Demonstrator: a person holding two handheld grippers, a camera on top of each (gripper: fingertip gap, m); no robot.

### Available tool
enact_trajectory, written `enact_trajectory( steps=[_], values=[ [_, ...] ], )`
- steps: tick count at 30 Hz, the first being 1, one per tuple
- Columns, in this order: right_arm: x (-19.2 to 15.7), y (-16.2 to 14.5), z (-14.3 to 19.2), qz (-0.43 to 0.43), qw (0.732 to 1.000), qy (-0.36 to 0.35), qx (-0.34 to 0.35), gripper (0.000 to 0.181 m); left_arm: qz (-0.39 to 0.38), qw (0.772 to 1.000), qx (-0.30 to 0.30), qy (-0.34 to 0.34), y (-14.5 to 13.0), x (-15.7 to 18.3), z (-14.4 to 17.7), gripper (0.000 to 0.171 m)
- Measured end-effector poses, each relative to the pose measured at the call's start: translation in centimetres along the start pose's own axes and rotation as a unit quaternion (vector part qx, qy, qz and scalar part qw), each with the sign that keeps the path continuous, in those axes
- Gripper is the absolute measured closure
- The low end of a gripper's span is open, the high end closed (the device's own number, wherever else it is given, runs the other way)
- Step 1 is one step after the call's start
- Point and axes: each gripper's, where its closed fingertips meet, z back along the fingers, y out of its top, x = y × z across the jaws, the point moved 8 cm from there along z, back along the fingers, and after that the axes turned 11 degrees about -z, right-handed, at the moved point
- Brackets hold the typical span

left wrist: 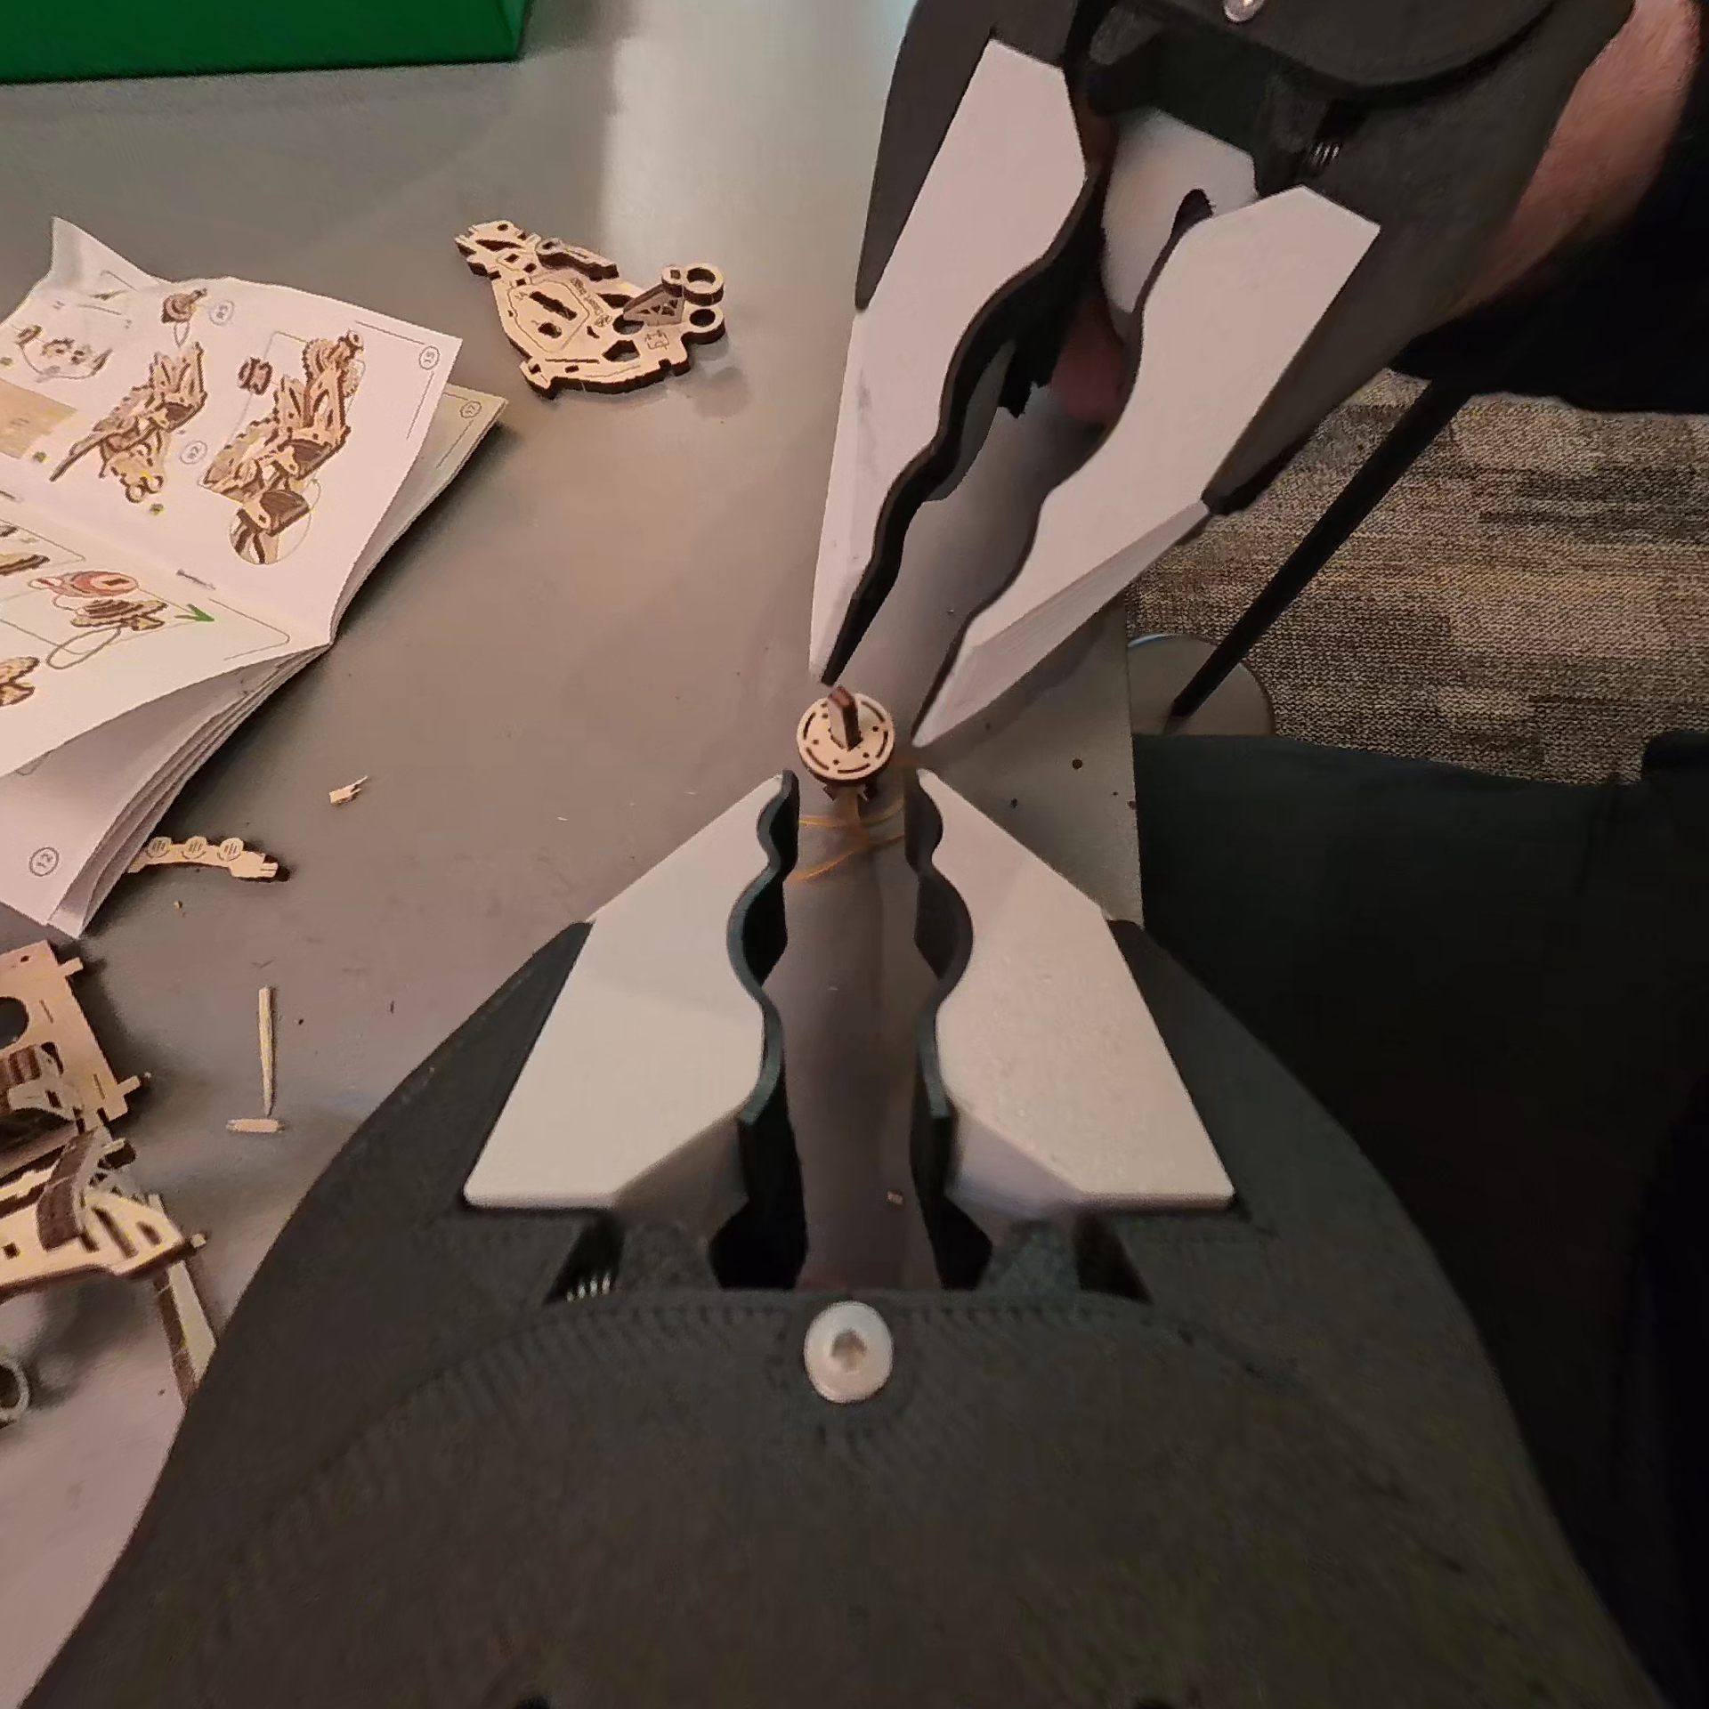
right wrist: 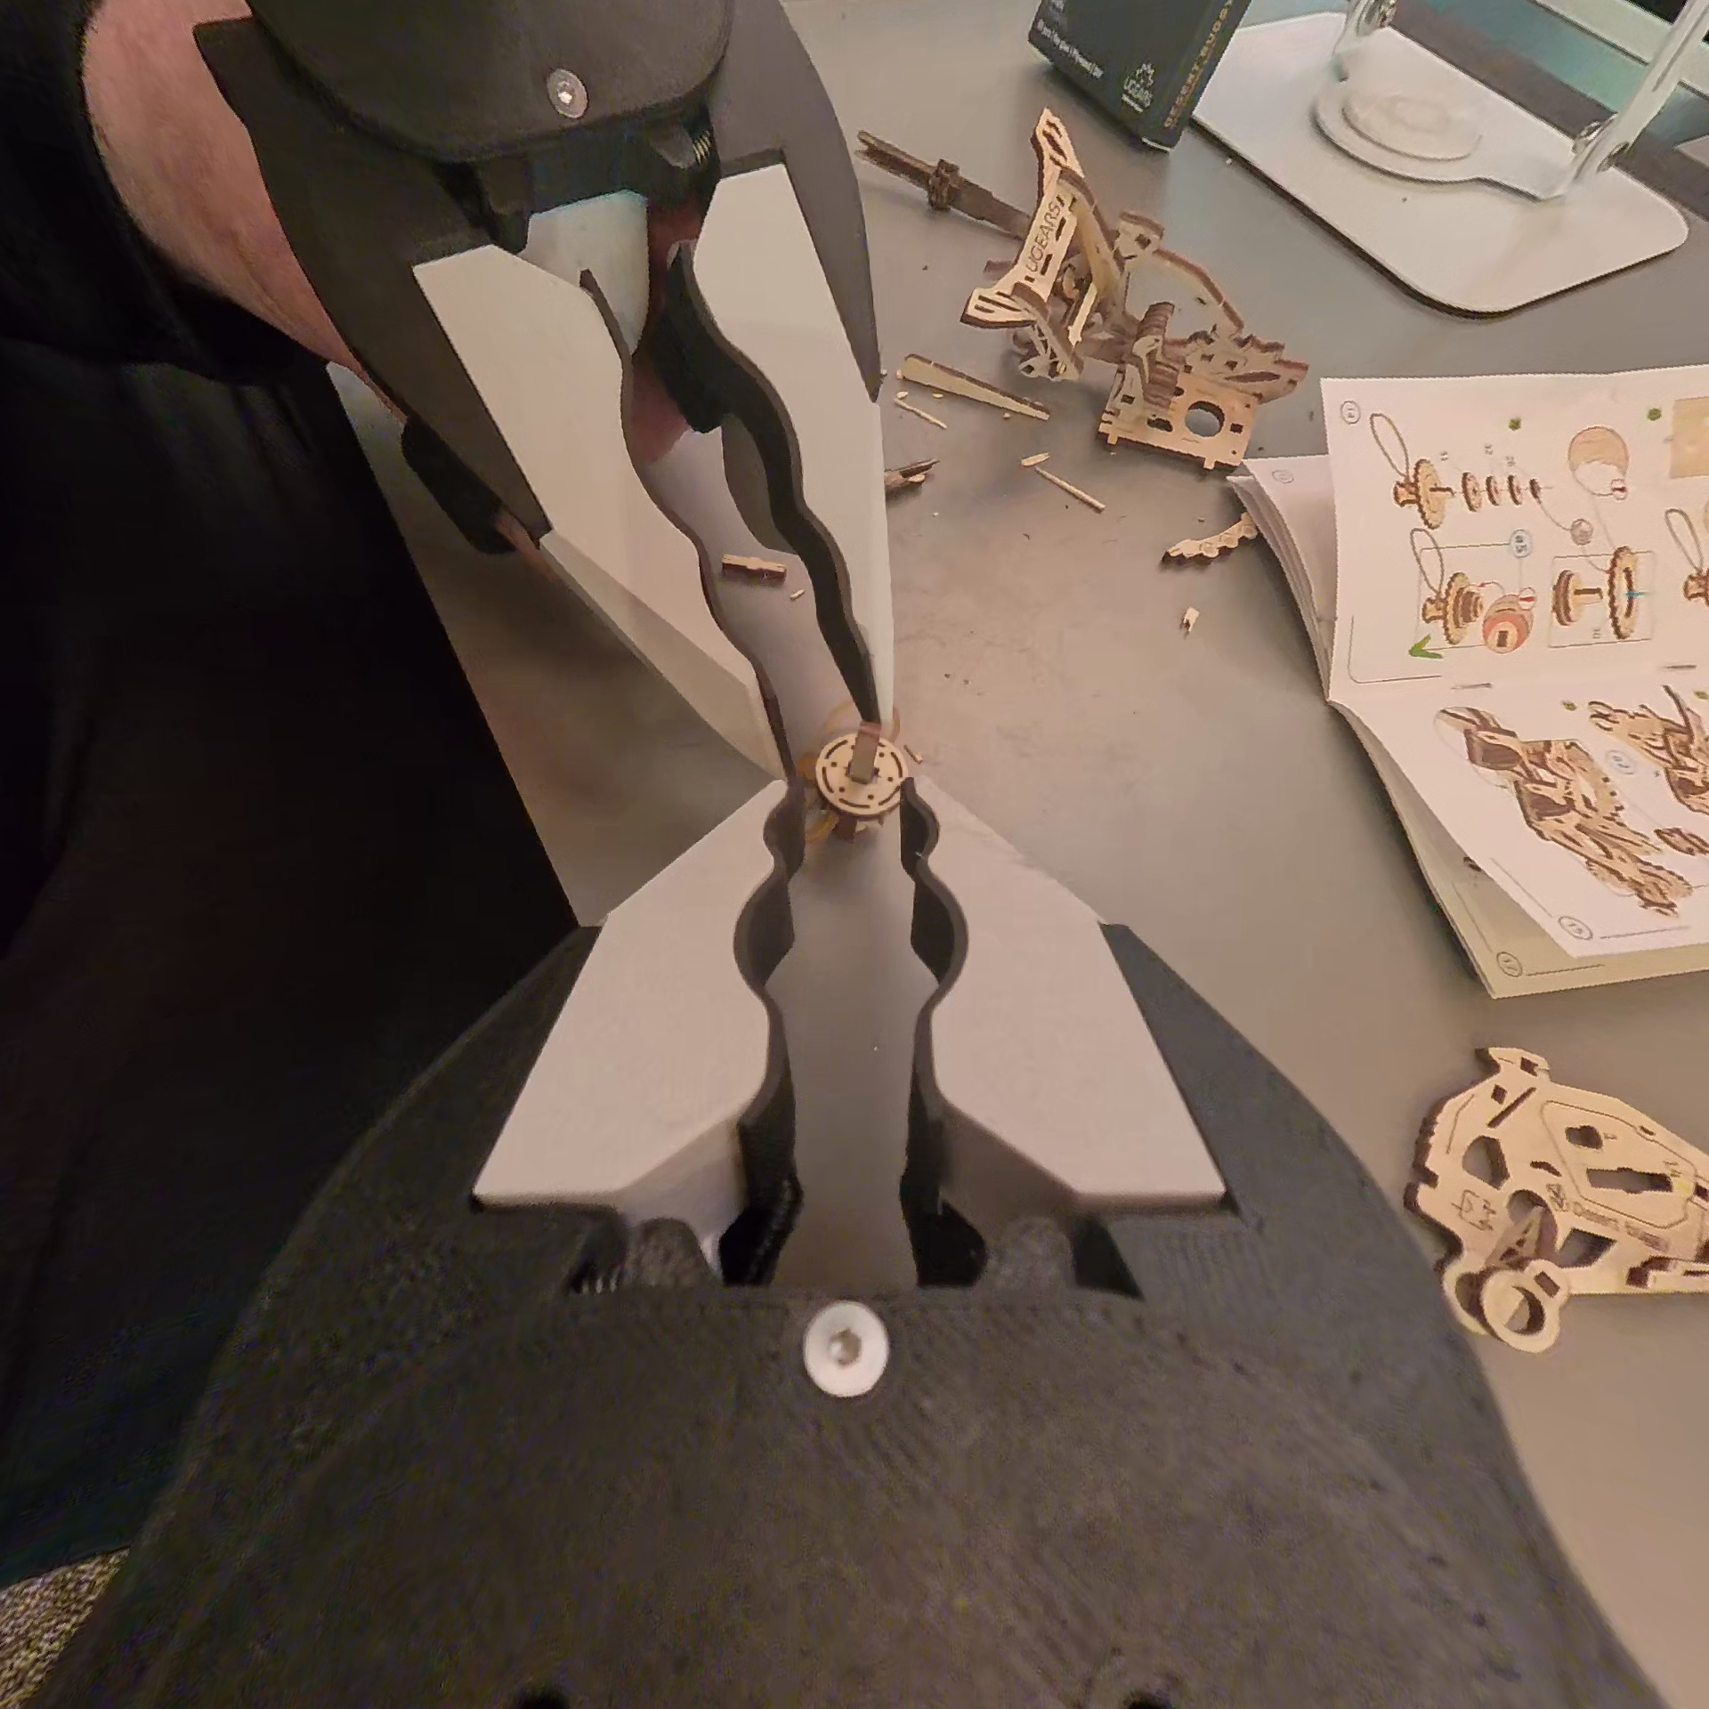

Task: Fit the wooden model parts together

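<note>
— Two claws, tip to tip above the grey desk. Left claw coming in from 6 o'clock in its own view, narrowed to a slim gap and pinching a small wooden wheel by its sides.
— And the right claw?
— Reaching in from 12 o'clock in that same view, fingers drawn close on either side of the peg standing up from the wheel. Gripping or only flanking: cannot tell.
— Anything on the wheel?
— Thin yellowish rubber band, looped just below it between the left fingers.
— Other parts?
— Lying on the desk. From the left view: open booklet at 9 o'clock, flat wooden panel at 11 o'clock, loose slivers near 8 o'clock. From the right view: half-built model at 1 o'clock, same booklet at 3 o'clock, panel at 4 o'clock.
— Wheel resting on the desk?
— Cannot tell. Near the desk's edge, though.
</note>
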Motion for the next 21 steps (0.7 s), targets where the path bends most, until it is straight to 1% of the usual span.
enact_trajectory(
  steps=[5,7,10,13,16,19,21],
  values=[
    [0.5,-0.4,0.8,-0.017,1.0,-0.008,0.002,0.162,-0.003,1.0,-0.006,-0.001,0.0,0.1,0.4,0.149],
    [0.8,-0.5,1.5,-0.028,1.0,-0.01,0.009,0.162,-0.005,1.0,-0.005,0.007,0.2,0.0,1.4,0.149],
    [0.9,-0.3,3.0,-0.033,0.999,-0.02,0.018,0.161,0.001,1.0,-0.006,0.027,0.0,-0.1,3.7,0.146],
    [0.3,0.8,4.7,-0.02,0.999,-0.026,0.032,0.159,0.019,0.997,-0.005,0.069,-0.5,0.0,7.3,0.141],
    [-1.6,2.9,5.7,0.018,0.999,-0.014,0.048,0.16,0.043,0.991,-0.019,0.122,-1.5,0.4,12.0,0.135],
    [-4.1,5.3,5.2,0.062,0.997,0.012,0.052,0.161,0.068,0.975,-0.071,0.198,-3.7,0.9,18.0,0.133],
    [-6.1,7.0,4.3,0.091,0.994,0.039,0.049,0.161,0.101,0.957,-0.119,0.245,-6.3,1.2,22.4,0.132]
  ],
)
